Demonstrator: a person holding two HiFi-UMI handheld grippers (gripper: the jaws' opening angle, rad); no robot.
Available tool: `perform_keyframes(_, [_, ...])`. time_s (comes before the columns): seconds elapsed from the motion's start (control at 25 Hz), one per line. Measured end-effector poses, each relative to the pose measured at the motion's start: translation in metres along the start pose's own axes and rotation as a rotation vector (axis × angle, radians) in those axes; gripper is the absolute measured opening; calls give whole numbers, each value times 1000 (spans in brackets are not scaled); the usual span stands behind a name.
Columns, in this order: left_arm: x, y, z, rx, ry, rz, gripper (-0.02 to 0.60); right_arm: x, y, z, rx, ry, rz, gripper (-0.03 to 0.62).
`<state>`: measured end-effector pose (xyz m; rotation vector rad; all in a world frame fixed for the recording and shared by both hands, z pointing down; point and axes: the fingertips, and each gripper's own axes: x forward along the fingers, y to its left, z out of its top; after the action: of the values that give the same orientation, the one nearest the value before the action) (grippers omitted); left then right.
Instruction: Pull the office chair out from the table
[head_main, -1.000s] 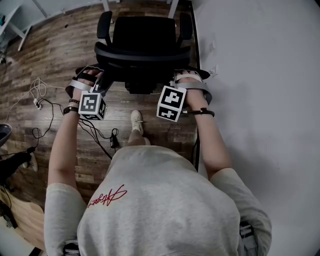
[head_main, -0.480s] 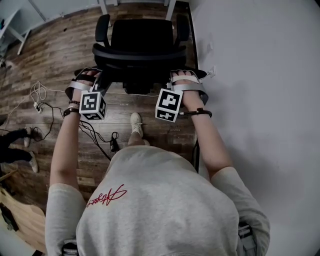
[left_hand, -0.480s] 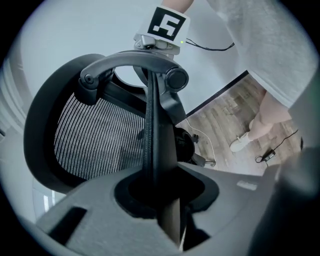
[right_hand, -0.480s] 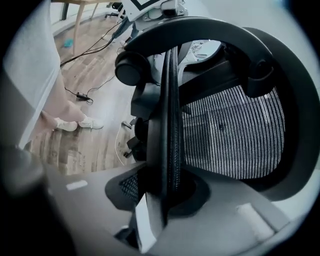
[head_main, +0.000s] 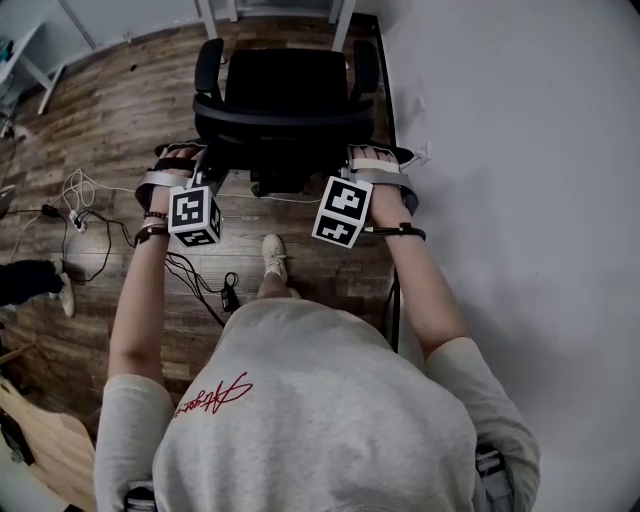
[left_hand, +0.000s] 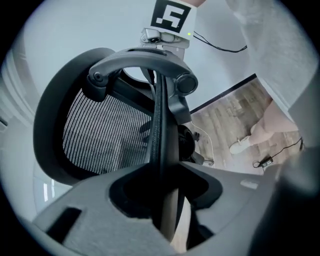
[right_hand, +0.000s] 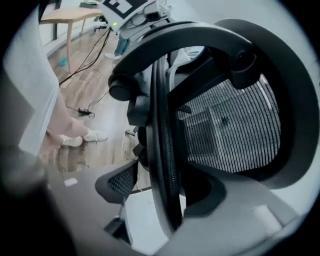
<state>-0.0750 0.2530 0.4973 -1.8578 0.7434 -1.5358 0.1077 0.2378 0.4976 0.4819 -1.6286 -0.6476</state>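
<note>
1. One black chair (head_main: 285, 85) with two armrests stands on the plank floor (head_main: 110, 110), just beyond the person. A white wall (head_main: 520, 200) is at its right.
2. Two grippers work it: the left gripper (head_main: 208, 163) straddles the backrest's left edge, the right gripper (head_main: 347, 162) its right edge.
3. Both pairs of jaws have just been opening and stand wide, the rim (left_hand: 159, 130) between them but not clamped.
4. The backrest is a curved hard frame filled with ribbed mesh (left_hand: 100, 135).
</note>
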Motion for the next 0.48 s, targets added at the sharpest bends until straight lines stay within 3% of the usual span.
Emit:
perform_keyframes(0.04, [-2,0,0,-5,-1,6,156,-2,-2,2,29,-9,-10,289])
perform_keyframes(0.24, [-11,1,3,-47,-7,16,179,-6,-1,4,60,-20,-51,341])
perform_keyframes(0.48, [-27,5,8,-115,-27,55,190,-22,-10,-1,142,-55,-132,327])
